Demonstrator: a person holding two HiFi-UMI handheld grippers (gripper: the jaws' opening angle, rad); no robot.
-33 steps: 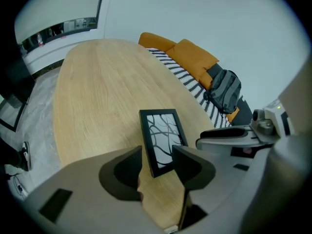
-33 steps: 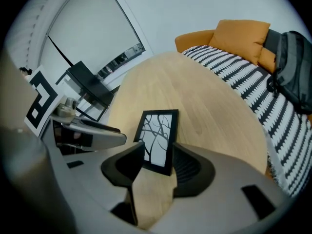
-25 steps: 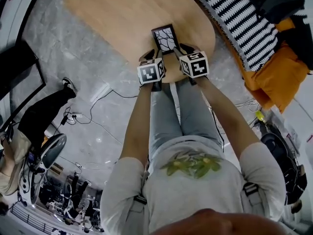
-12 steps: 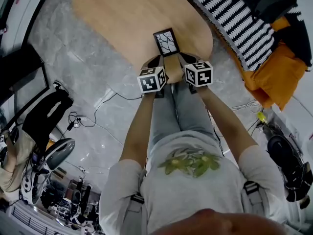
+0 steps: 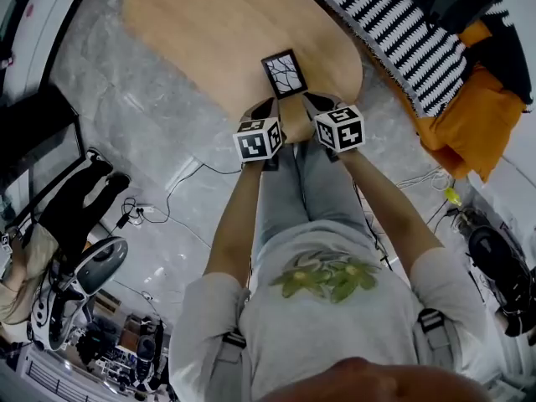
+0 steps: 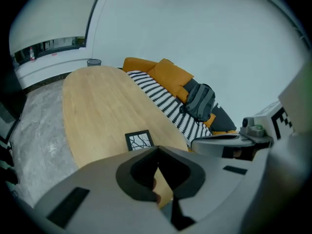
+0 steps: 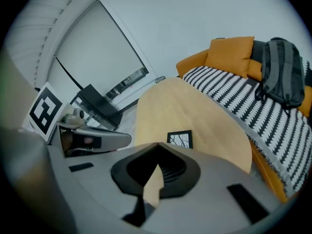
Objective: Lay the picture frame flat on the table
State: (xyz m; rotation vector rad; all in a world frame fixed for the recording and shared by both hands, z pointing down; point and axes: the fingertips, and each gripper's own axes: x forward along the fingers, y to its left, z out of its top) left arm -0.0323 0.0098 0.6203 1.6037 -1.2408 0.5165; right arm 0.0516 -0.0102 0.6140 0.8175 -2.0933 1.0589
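In the head view, the small black-edged picture frame (image 5: 284, 74) with a white branch print lies face up on the pale oval wooden table (image 5: 201, 32), close to its near rim and, as far as this steep angle allows, flat on the wood. The left gripper (image 5: 268, 105) and right gripper (image 5: 313, 100) hang just short of it, one to each side, neither touching. Beyond the table runs an orange sofa (image 5: 469, 132) under a black-and-white striped throw (image 5: 402, 32); loose black cables (image 5: 159, 203) trail over the grey marble floor (image 5: 126, 99). In the left gripper view, that gripper's jaws meet with nothing between them, and the frame (image 6: 139, 140) sits apart just past their tips; a dark grey backpack (image 6: 199, 101) rests on the sofa behind. The right gripper view shows the same: jaws pressed together and empty, frame (image 7: 180, 139) beyond them on bare wood. Nothing blocks either tool. The risk I judge is the frame's place near the rim: a shut gripper dropping or sweeping back could nudge it, sliding it off towards the person's lap.
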